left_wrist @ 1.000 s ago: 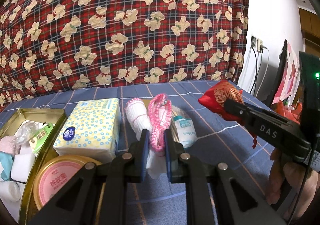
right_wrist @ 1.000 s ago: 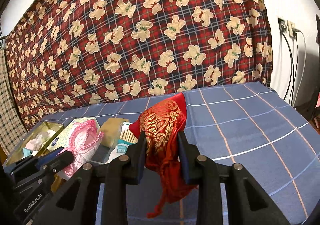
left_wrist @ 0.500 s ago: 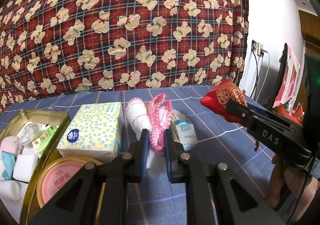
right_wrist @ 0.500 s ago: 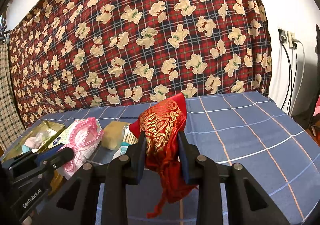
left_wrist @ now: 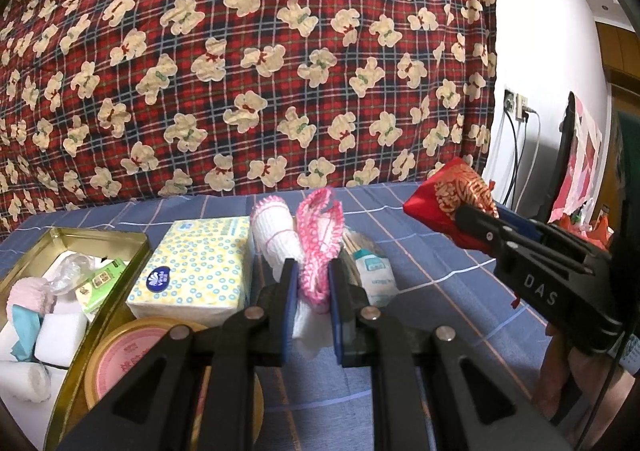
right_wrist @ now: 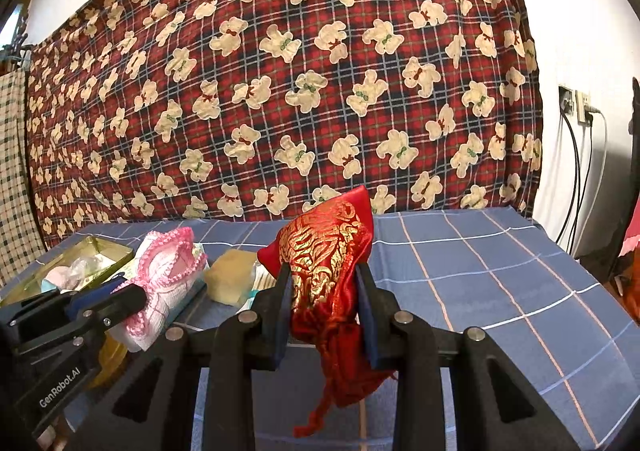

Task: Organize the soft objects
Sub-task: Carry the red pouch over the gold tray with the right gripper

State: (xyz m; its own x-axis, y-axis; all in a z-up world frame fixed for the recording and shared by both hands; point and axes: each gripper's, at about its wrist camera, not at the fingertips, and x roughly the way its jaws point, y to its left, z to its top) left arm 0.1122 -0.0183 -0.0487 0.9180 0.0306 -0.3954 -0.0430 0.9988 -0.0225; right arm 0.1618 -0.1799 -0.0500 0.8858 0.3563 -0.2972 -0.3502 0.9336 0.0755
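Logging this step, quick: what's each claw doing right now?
Left claw: closed on the pink crocheted cloth.
Right claw: closed on the red pouch.

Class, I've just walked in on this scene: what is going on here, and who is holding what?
A person is sorting soft things on a bed with two handheld grippers. The left gripper has its jaws shut on a white cloth with pink crochet trim; the right gripper is shut on a red and gold pouch. Both are held above the blue checked sheet. A gold tin, partly filled, sits at the left beside a tissue pack.
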